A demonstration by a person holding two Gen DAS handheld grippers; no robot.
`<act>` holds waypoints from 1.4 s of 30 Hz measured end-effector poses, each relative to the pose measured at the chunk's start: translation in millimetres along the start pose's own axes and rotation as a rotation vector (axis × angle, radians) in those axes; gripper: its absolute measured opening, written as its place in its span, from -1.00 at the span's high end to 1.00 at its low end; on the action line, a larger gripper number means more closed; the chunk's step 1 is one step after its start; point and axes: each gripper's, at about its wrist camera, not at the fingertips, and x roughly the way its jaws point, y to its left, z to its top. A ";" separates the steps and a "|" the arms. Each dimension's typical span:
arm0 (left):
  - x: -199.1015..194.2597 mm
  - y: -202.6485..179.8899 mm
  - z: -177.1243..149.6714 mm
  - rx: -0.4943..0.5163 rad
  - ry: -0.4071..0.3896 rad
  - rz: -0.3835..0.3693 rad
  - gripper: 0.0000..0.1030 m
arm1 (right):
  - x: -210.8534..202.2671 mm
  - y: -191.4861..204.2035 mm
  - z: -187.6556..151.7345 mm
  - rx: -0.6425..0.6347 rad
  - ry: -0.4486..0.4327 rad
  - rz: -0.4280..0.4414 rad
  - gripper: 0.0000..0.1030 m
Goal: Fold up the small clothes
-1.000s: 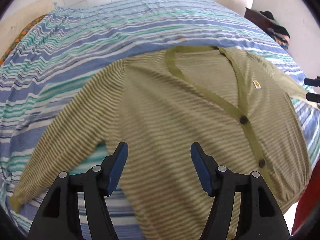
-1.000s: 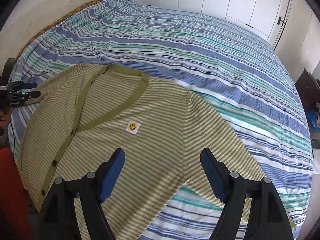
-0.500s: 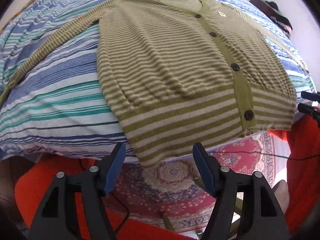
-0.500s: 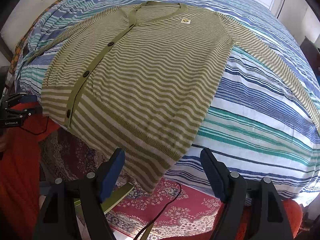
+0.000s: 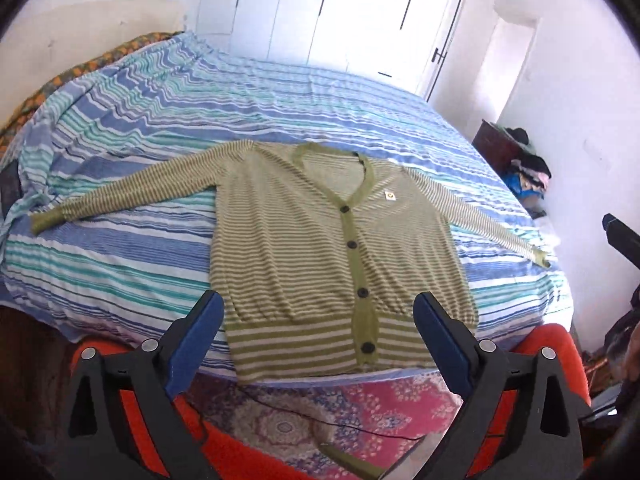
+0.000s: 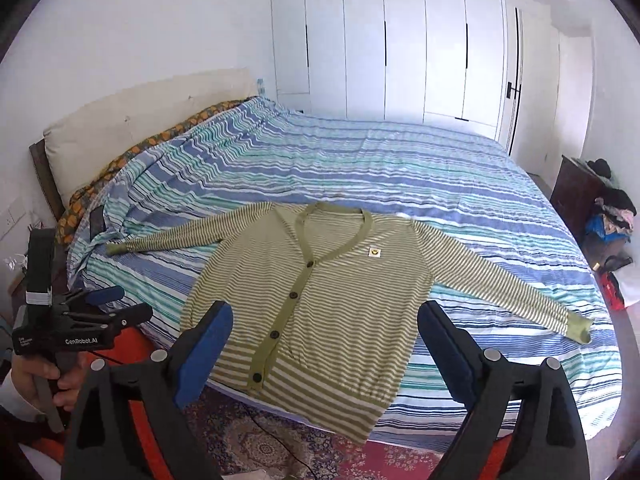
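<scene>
A green striped cardigan (image 6: 320, 312) is seen spread flat, buttoned and sleeves outstretched, at the near edge of the striped bed (image 6: 400, 168), while the left gripper (image 5: 316, 332) and right gripper (image 6: 324, 344) are held clear of it, their jaws opening with nothing between them.

Bright daylight is washing out the white walls (image 6: 140, 40). White floor-to-ceiling wardrobe doors (image 6: 384, 40) are standing behind the bed (image 6: 400, 168), which is wearing a blue, teal and white striped cover. A padded cream headboard (image 6: 132, 120) is sitting at the left end, with an orange patterned pillow (image 6: 132, 156) along it. A dark wooden cabinet (image 6: 576, 196) at right is carrying piled clothes (image 6: 612, 208). A red patterned rug (image 5: 320, 412) is lying on the floor.
</scene>
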 end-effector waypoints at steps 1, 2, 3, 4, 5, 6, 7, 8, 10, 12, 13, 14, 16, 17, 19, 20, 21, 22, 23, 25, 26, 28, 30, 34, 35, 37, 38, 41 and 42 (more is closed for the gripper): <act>-5.0 -1.3 1.1 -0.009 -0.009 0.008 -0.87 | -10.0 4.5 4.0 0.001 -0.024 0.002 -0.87; -7.0 -2.5 2.8 -0.020 -0.016 0.013 -0.87 | -19.8 9.1 7.4 -0.003 -0.042 0.003 -0.89; -10.7 -4.1 3.6 -0.029 -0.023 0.012 -0.87 | -28.2 13.4 9.2 -0.013 -0.064 0.005 -0.91; -13.6 -7.4 5.0 -0.032 -0.028 0.008 -0.87 | -34.6 17.1 9.0 -0.029 -0.089 0.004 -0.92; -16.2 -10.7 4.4 -0.027 -0.031 0.007 -0.87 | -39.5 20.6 7.2 -0.048 -0.112 -0.004 -0.93; -18.8 -14.9 5.0 -0.014 -0.029 0.010 -0.87 | -41.8 23.4 4.2 -0.065 -0.131 -0.019 -0.95; -20.9 -19.2 4.5 0.003 -0.026 0.018 -0.87 | -42.0 24.1 1.0 -0.076 -0.140 -0.030 -0.96; -23.4 -23.5 4.9 0.022 -0.024 0.029 -0.87 | -39.9 24.1 -1.6 -0.076 -0.138 -0.034 -0.96; -28.2 -31.5 6.5 0.052 -0.020 0.058 -0.88 | -33.6 19.6 -6.6 -0.049 -0.123 -0.019 -0.96; -28.1 -34.8 10.2 0.065 -0.013 0.086 -0.89 | -28.2 15.6 -11.3 -0.011 -0.123 0.005 -0.96; -26.9 -35.0 10.8 0.067 -0.013 0.095 -0.90 | -23.9 14.2 -12.3 0.009 -0.119 0.014 -0.96; -25.1 -33.9 11.0 0.066 -0.013 0.103 -0.92 | -18.3 11.8 -13.3 0.024 -0.107 0.022 -0.96; -16.7 -30.2 9.3 0.055 -0.014 0.126 -0.93 | -4.3 11.5 -13.3 0.031 -0.079 0.021 -0.96; -10.4 -27.1 7.2 0.047 -0.012 0.136 -0.93 | 3.7 12.8 -13.2 0.029 -0.065 0.012 -0.96; 6.3 -20.4 -0.7 0.024 0.003 0.154 -0.93 | 19.6 13.3 -14.8 0.025 -0.026 -0.014 -0.96; 16.0 -16.9 -5.7 0.010 0.020 0.159 -0.93 | 27.7 14.1 -15.8 0.022 -0.006 -0.024 -0.96; 25.6 -13.6 -10.9 -0.008 0.040 0.156 -0.93 | 34.9 13.3 -18.1 0.021 0.013 -0.033 -0.96; 35.2 -11.2 -15.9 -0.026 0.060 0.147 -0.93 | 41.3 12.2 -20.6 0.021 0.028 -0.038 -0.96; 43.7 -9.9 -20.4 -0.041 0.078 0.132 -0.93 | 46.4 9.7 -23.1 0.022 0.039 -0.041 -0.96; 57.8 -9.3 -24.5 -0.043 0.101 0.094 -0.93 | 53.1 -1.7 -27.8 0.043 0.051 -0.060 -0.96; 61.3 -11.8 -24.7 -0.028 0.091 0.080 -0.93 | 55.3 -9.4 -30.5 0.057 0.045 -0.062 -0.96; 68.8 -11.2 -27.6 0.009 0.032 0.080 -0.93 | 59.7 -27.8 -37.9 0.072 0.014 -0.049 -0.96; 77.1 -8.9 -31.5 0.035 -0.008 0.119 -0.93 | 66.8 -44.2 -49.4 0.064 -0.004 -0.095 -0.96; 90.0 4.5 -44.3 0.064 -0.029 0.148 -0.93 | 83.8 -64.9 -75.4 0.096 0.038 -0.215 -0.96; 93.1 8.5 -46.1 0.057 -0.024 0.154 -0.93 | 86.8 -68.8 -81.3 0.121 0.056 -0.211 -0.96; 95.2 15.5 -44.5 0.021 -0.004 0.140 -0.93 | 92.4 -74.5 -90.9 0.158 0.089 -0.197 -0.96; 95.0 17.6 -43.4 0.004 -0.009 0.126 -0.93 | 95.8 -76.5 -93.6 0.166 0.105 -0.191 -0.96; 92.6 17.1 -44.5 -0.001 -0.029 0.126 -0.93 | 102.6 -78.7 -97.9 0.171 0.133 -0.178 -0.96; 92.4 15.6 -45.5 0.007 -0.028 0.126 -0.93 | 103.6 -77.6 -98.1 0.169 0.136 -0.174 -0.96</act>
